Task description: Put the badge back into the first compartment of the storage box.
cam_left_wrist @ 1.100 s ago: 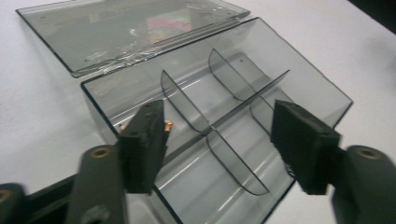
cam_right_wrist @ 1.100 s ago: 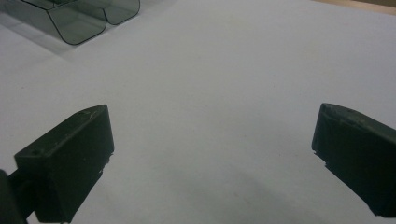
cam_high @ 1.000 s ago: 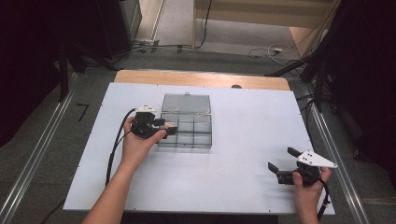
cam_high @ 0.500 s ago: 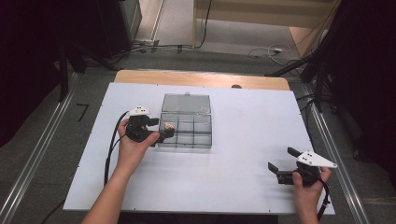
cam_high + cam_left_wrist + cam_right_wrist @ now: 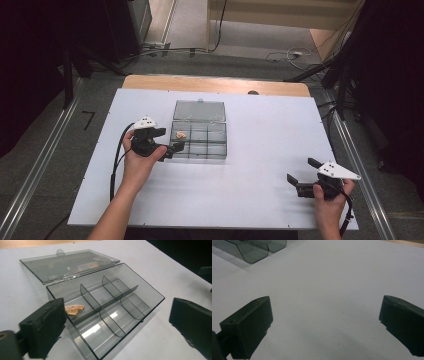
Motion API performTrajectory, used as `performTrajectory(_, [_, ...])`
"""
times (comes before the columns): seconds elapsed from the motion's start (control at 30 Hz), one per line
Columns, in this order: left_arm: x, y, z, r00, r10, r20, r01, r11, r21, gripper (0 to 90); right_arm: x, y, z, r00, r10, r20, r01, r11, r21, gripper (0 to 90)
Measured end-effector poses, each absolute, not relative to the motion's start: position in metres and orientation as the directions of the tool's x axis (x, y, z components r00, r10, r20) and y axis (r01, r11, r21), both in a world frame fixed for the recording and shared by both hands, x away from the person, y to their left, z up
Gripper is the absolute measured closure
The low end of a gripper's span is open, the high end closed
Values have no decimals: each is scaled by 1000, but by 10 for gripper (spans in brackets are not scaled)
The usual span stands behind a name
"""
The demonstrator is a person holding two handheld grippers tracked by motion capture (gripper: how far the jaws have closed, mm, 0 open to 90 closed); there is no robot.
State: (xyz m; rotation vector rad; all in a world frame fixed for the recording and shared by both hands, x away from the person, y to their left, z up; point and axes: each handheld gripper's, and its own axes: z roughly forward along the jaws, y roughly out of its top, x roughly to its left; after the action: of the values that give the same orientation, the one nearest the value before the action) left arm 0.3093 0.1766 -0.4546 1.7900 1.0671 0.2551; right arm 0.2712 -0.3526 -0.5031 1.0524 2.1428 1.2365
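Small orange scrap (image 5: 181,134) lies in upper-left compartment of open divided box (image 5: 200,147); left gripper (image 5: 172,148) jaws just opened wide, empty; right gripper (image 5: 300,176) open, idle lower right; lid unclosed

1. Left gripper view: the near jaw covers one end of the orange scrap (image 5: 74,309); what the scrap is, too small to tell.
2. Clear compartment box (image 5: 110,302): near corner cut off by the bottom edge.
3. Right gripper view: the box (image 5: 252,248) is cut off at the top edge.
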Motion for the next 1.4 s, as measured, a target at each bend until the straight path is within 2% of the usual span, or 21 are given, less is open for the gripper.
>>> performTrajectory(0.37, [293, 184, -458, 585, 758, -288, 518, -76, 852, 0, 271, -353, -503, -608, 794, -8, 391, 308, 867, 0])
performTrajectory(1.4, [241, 229, -487, 535, 816, -220, 426, -36, 904, 0, 271, -353, -503, -603, 798, -6, 394, 304, 868, 0])
